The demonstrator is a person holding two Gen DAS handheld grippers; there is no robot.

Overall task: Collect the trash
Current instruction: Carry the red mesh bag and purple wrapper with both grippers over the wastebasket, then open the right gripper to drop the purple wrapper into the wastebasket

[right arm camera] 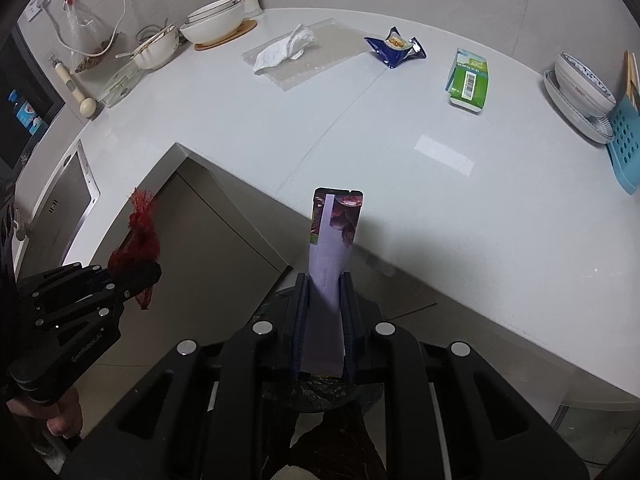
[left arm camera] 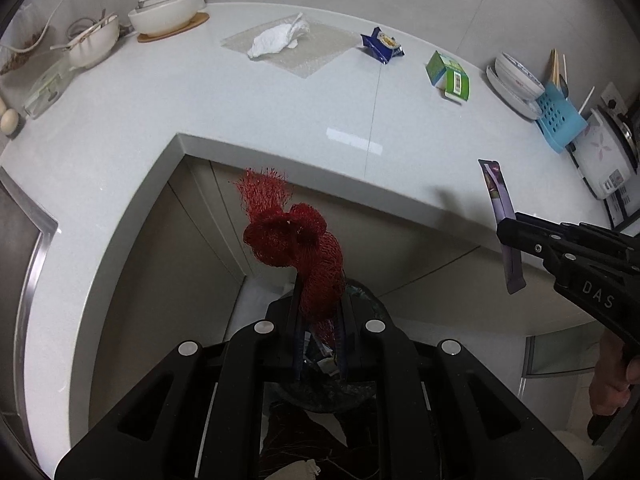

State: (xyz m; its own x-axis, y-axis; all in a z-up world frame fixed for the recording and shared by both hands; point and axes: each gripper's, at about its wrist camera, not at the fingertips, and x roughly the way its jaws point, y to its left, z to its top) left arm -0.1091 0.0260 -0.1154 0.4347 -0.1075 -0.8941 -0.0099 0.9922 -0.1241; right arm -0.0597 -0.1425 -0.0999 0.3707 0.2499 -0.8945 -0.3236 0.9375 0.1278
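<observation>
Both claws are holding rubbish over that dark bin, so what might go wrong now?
The red mesh net is snaggy and may cling to the left gripper on release. The purple wrapper in the right gripper is light and may flutter past the bin, which is mostly hidden under the grippers.

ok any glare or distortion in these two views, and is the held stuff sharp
Left wrist view: strong fisheye bend curves the counter edge, dark vignette in the corners, a pale glare patch on the counter; the red mesh bag in the left tool is sharp. Right wrist view: same bend and vignette, a similar glare patch; the purple wrapper in the right tool is sharp.
</observation>
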